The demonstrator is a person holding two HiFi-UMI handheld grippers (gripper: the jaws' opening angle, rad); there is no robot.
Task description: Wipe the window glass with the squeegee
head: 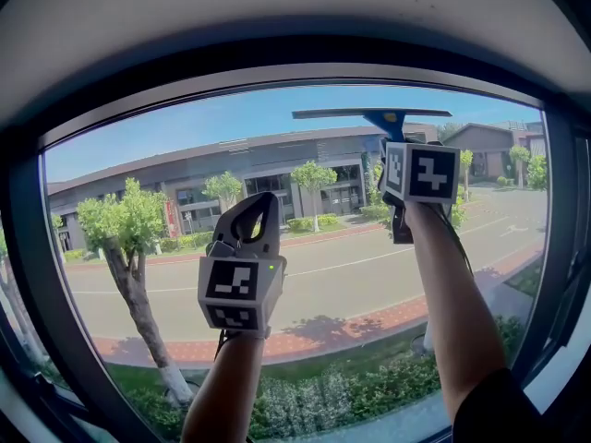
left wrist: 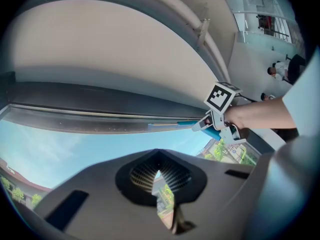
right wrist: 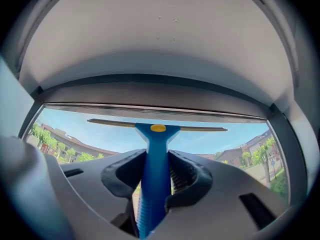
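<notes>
Clamping the blue-handled, thin-bladed squeegee [right wrist: 156, 129] in the right gripper [right wrist: 155, 173], high on the clear window glass [head: 342, 266] just under the dark top frame [right wrist: 160, 93] — left gripper [left wrist: 159, 178] pinched together, empty — best drawn down evenly, blade kept flat.

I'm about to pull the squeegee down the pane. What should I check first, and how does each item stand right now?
1. Grip: right gripper shut on the squeegee handle: ok.
2. Start position: blade high on the window glass, just under the top frame: ok.
3. Blade level with the frame: ok.
4. Blade pressed flat against the glass: cannot tell.
5. Left gripper shut, empty, lower and to the left of the blade's strip: ok.
</notes>
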